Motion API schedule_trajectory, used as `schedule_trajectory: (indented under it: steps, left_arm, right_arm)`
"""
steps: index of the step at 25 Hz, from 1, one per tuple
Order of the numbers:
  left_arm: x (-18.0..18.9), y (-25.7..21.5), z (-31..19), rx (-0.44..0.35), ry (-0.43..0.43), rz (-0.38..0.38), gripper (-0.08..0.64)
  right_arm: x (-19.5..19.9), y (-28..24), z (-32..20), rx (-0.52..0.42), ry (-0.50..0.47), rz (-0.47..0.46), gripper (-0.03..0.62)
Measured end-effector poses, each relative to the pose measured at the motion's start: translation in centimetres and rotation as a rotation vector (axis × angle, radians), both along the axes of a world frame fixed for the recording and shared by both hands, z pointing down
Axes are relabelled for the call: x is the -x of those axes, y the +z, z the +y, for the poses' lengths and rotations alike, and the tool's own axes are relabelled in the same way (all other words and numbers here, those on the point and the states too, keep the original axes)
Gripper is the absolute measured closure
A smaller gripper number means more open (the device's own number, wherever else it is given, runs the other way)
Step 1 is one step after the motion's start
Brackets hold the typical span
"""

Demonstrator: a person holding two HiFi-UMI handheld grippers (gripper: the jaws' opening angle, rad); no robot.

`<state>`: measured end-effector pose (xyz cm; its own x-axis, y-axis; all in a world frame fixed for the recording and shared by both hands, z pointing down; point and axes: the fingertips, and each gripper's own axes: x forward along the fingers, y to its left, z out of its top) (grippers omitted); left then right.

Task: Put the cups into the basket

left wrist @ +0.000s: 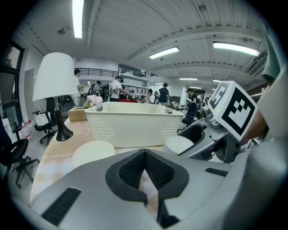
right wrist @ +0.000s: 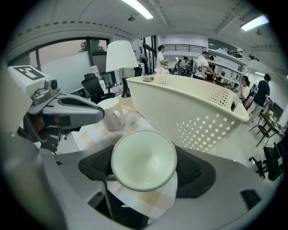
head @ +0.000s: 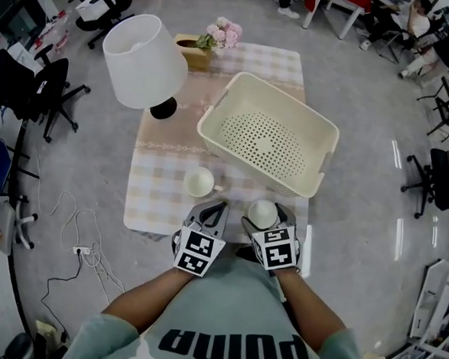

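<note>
While the right tongs (right wrist: 144, 168) stand open astride the near cup (right wrist: 143, 157) on the bench (head: 159, 186) beside the basket (head: 269, 140), and the left tongs (left wrist: 145, 166) are closed empty, recommend lowering squarely to mid-wall before closing.

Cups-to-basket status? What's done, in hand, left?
Done: nothing; the basket is empty. In hand: the right hand-held gripper has its jaws open around one cup, not yet gripped. Left: the second cup sits on the tablecloth ahead of the empty left hand-held gripper; both go in.
</note>
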<state>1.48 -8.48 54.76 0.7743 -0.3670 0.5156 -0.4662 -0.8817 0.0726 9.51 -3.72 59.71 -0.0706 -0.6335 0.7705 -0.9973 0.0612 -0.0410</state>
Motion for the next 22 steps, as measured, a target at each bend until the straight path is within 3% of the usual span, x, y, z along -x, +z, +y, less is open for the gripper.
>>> schedule_trajectory:
  steps: [8,22]
  left_arm:
    - [-0.4,-1.0,-0.2,0.005,-0.001,0.016,0.560]
    - [-0.8,-8.2,-2.3,-0.034,-0.063,0.135,0.560]
  right_arm:
    - [0.1,-1.3,0.0,-0.013,-0.027,0.005,0.202]
    - [0.1,-13.3,-3.3,-0.187,-0.122,-0.066,0.202]
